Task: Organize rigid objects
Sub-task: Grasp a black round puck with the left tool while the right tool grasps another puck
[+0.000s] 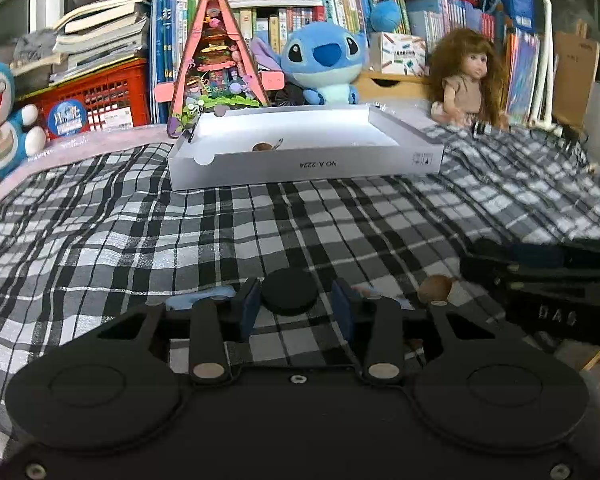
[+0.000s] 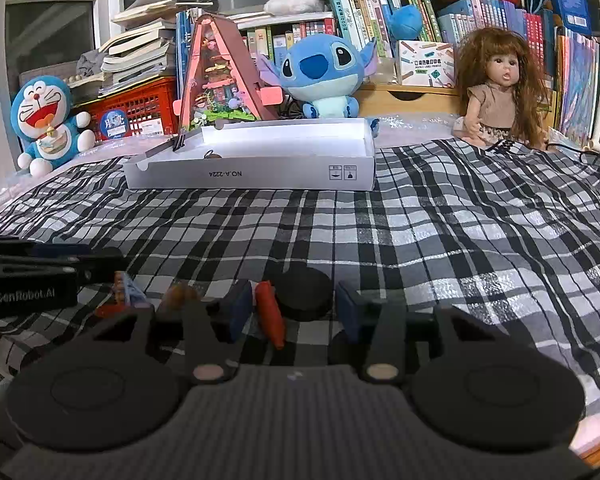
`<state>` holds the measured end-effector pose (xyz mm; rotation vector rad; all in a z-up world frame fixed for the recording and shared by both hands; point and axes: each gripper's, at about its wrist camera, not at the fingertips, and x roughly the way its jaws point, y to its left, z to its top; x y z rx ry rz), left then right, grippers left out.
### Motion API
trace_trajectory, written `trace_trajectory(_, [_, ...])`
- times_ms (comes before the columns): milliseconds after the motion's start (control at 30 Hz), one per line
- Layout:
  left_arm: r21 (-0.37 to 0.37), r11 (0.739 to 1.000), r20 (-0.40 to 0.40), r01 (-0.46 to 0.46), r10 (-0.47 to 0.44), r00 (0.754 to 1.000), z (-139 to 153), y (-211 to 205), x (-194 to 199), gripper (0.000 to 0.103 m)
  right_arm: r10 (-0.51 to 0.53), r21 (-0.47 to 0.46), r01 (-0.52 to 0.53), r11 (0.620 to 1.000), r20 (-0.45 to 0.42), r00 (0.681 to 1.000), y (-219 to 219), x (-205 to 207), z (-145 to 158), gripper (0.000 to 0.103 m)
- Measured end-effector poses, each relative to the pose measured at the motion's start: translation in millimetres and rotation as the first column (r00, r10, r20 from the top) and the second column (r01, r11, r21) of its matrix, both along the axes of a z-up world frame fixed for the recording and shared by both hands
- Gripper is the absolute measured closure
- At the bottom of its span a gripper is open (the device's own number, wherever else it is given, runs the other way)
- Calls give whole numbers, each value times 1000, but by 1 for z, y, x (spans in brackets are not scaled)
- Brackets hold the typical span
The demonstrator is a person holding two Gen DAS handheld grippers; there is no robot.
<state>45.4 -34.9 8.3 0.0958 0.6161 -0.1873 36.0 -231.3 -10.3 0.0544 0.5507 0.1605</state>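
On a checked bed, a black disc (image 1: pixel 289 293) sits between each released hand-held gripper's (image 1: pixel 296 306) pads; it could be nudged askew, or the orange piece (image 2: pixel 271 315) caught alongside.

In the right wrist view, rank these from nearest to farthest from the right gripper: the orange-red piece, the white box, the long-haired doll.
1. The orange-red piece: lies on the plaid cloth between the right gripper fingers, toward the left one.
2. The white box: farther up the cloth, left of centre.
3. The long-haired doll: sits at the back right, by the books.
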Motion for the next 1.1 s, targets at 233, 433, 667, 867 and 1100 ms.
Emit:
trace_trajectory(233, [11,999,5,-35,35,999,-3,-1,5,65,3,-4,-3,1000,1,1000,1,1,-1,41])
trace_trajectory(433, [-35,998,-5,-51,51,999,-2,3,4,74,3,-23,-2,1000,17,1000,5,-2,-2,45])
trace_trajectory(667, [-23,998,8,-63,63,998,4,6,0,74,-9,-5,9,1000,54,999,2,-8,7,60])
trace_trajectory(867, [-23,997,13,-71,71,997,6,7,0,74,-11,14,10,1000,62,998,0,-6,12,59])
trace_trajectory(1100, [-14,997,2,-77,77,997,2,7,1,74,-48,-26,49,998,37,998,-2,0,8,59])
